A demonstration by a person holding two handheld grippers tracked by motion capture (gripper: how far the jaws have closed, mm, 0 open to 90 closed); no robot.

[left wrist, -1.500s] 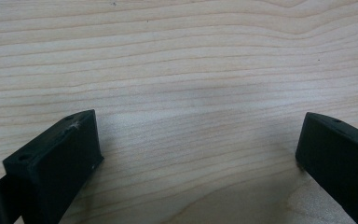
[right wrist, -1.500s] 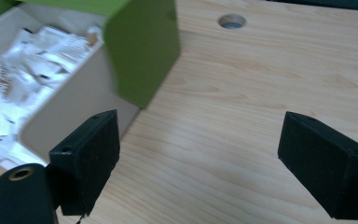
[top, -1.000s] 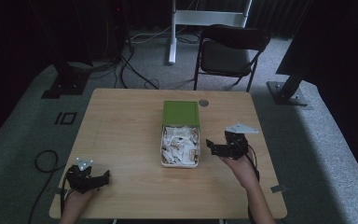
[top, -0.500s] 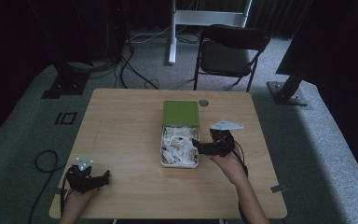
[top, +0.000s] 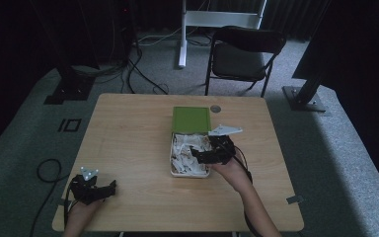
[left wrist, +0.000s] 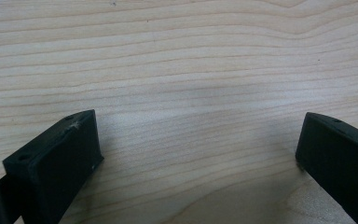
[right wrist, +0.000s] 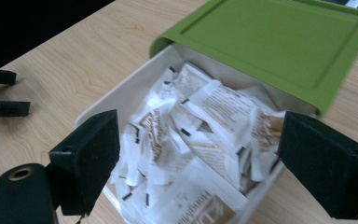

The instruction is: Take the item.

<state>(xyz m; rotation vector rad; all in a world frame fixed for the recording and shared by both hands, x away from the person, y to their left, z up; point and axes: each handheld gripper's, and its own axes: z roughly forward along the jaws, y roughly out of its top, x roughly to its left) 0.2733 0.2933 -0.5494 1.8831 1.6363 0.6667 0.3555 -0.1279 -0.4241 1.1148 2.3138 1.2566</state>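
Note:
A white box stands mid-table, its green lid slid back over the far half. Several white and brown sachets fill the uncovered part. My right gripper hangs open just over the box's right side, with nothing between its jaws. In the right gripper view the open right gripper frames the sachets, with the box wall to the left and the lid behind. My left gripper rests open near the table's front left corner. In its own view the left gripper spans bare wood.
A small round metal disc sits in the tabletop just behind the lid. Beyond the far edge stand a dark folding chair and a white stand post. Cables lie on the floor at the far left.
My right gripper has moved left, from beside the box's right edge to over its open part. The left gripper has stayed still.

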